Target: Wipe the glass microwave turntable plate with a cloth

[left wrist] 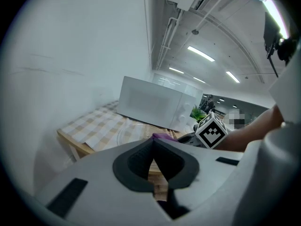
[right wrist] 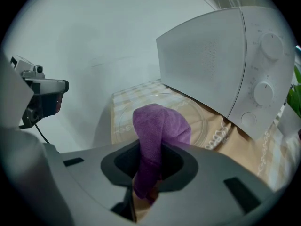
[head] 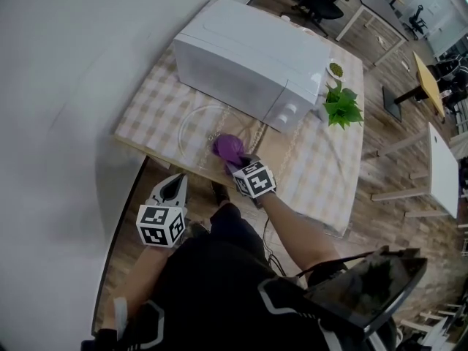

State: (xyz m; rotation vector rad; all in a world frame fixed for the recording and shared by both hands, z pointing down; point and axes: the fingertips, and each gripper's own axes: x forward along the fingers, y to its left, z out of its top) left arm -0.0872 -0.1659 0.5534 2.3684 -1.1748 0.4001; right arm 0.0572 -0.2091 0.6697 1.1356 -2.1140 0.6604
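Glass plate (head: 196, 133) under purple cloth (head: 228, 147)

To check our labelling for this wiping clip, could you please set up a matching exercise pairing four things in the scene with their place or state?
Things:
1. purple cloth
2. glass plate
3. microwave
4. left claw

Places or states:
A. shut on nothing, held away from the glass plate
B. lying on the checked tablecloth
C. clamped in the right claw
D. door closed, behind the glass plate

Pairs: 1-C, 2-B, 3-D, 4-A
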